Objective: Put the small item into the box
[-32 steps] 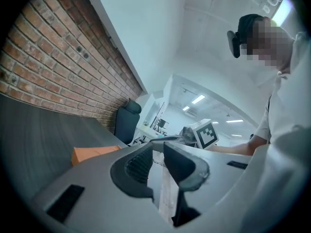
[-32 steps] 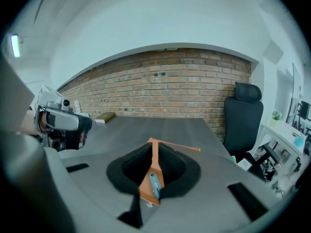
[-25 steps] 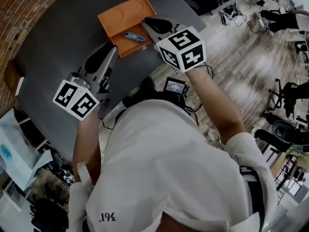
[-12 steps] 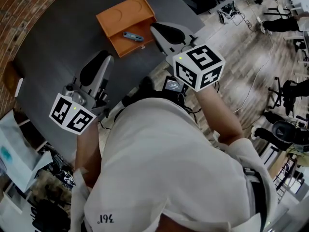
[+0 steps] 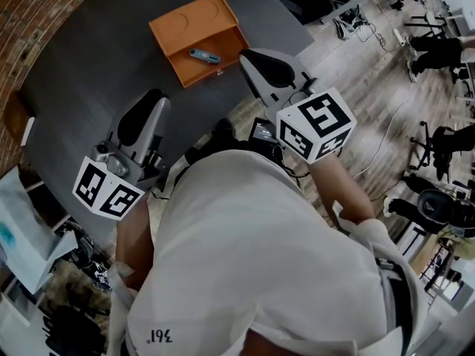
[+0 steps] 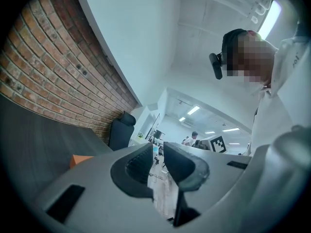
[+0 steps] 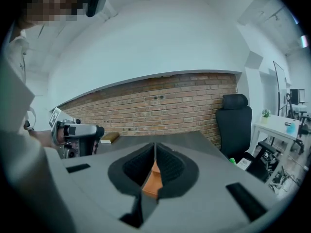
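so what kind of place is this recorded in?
Probably an open-plan office or lab workspace: a brick wall runs along one side, a black office chair stands by a white desk, and cables trail over the wood-look floor.

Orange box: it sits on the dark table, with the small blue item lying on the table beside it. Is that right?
Not quite. The small blue item lies inside the orange box, not on the table beside it, as the head view shows. The rest holds: the box sits on the dark table.
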Available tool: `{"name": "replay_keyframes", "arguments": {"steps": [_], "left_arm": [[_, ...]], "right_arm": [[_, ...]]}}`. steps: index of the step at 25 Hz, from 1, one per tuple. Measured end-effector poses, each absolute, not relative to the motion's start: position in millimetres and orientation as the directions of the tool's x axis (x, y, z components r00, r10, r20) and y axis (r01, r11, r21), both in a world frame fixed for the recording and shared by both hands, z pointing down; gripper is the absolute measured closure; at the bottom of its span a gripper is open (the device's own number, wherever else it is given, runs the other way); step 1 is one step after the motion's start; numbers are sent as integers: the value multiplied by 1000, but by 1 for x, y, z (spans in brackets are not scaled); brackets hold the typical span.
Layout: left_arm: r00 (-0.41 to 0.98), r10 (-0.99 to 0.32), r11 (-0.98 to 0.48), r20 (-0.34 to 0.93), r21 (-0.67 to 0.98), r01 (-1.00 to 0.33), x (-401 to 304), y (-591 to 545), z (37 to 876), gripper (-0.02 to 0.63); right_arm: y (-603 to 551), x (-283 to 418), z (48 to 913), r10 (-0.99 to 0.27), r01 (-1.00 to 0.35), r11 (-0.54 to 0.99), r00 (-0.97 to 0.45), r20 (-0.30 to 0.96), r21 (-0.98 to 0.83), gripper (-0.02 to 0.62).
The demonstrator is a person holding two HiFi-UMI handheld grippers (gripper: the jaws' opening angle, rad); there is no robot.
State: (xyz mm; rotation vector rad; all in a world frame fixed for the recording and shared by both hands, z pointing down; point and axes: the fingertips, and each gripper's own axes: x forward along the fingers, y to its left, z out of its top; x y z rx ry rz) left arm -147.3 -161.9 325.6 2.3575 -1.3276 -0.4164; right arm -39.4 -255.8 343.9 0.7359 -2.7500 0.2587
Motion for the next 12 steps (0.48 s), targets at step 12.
{"name": "replay_keyframes", "arguments": {"steps": [12], "left_arm": [[512, -858, -467, -45, 487, -738, -141, -145, 328, 532]], "right_arm": [[-243, -28, 344, -472, -527, 842, -825, 312, -119, 575]]}}
